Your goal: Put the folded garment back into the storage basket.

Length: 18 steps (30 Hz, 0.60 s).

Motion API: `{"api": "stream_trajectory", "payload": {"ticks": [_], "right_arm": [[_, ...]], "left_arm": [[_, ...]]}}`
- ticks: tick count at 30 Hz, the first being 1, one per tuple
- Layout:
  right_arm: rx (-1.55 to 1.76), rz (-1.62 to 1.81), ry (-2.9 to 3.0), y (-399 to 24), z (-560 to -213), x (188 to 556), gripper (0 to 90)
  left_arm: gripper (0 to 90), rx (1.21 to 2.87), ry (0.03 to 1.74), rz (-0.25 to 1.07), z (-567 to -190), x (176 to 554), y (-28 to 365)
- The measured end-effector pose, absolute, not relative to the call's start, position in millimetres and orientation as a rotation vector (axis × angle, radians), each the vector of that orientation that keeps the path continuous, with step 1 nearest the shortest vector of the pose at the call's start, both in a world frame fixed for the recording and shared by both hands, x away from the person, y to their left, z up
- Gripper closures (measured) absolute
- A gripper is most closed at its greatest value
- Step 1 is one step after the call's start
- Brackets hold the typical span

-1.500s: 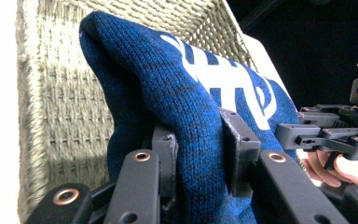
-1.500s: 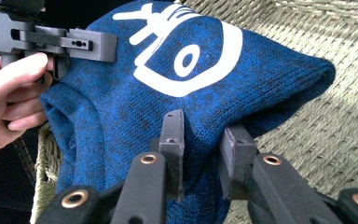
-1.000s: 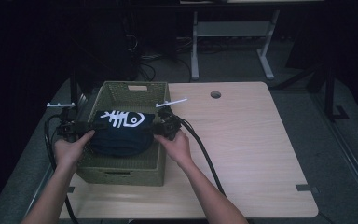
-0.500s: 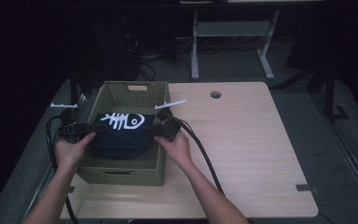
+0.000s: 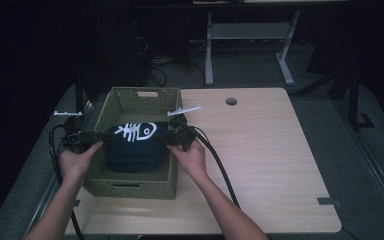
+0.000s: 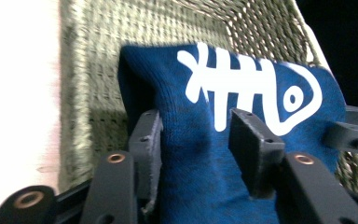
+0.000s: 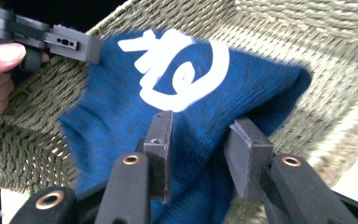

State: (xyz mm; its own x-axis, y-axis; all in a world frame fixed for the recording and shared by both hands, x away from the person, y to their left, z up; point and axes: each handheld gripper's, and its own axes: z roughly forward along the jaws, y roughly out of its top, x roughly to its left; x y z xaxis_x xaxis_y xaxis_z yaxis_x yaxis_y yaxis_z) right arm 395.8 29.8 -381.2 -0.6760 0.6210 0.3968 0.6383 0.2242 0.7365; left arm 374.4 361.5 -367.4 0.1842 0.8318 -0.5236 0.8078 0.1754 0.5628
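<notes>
The blue garment (image 5: 132, 145) with the white fishbone print sits in the green woven basket (image 5: 130, 187) at the worktop's (image 5: 260, 165) near left. Your left claw (image 6: 200, 135) and right claw (image 7: 205, 140) have just been opening, cloth still between the jaws (pads look loosened). Lift away too soon and a snagged fold could drag it back out.
</notes>
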Motion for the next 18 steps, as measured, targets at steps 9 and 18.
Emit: {"api": "stream_trajectory", "payload": {"ticks": [9,18], "right_arm": [[-1.256,-1.565,-2.415,15.5,-370.0,398.7,56.8],[-1.23,-1.6,-2.341,5.8,-368.3,401.7,51.8]], "left_arm": [[54.7,1.587,1.554,0.04,-363.3,373.4,356.0],[55.0,1.559,1.521,0.054,-352.0,371.2,349.7]]}}
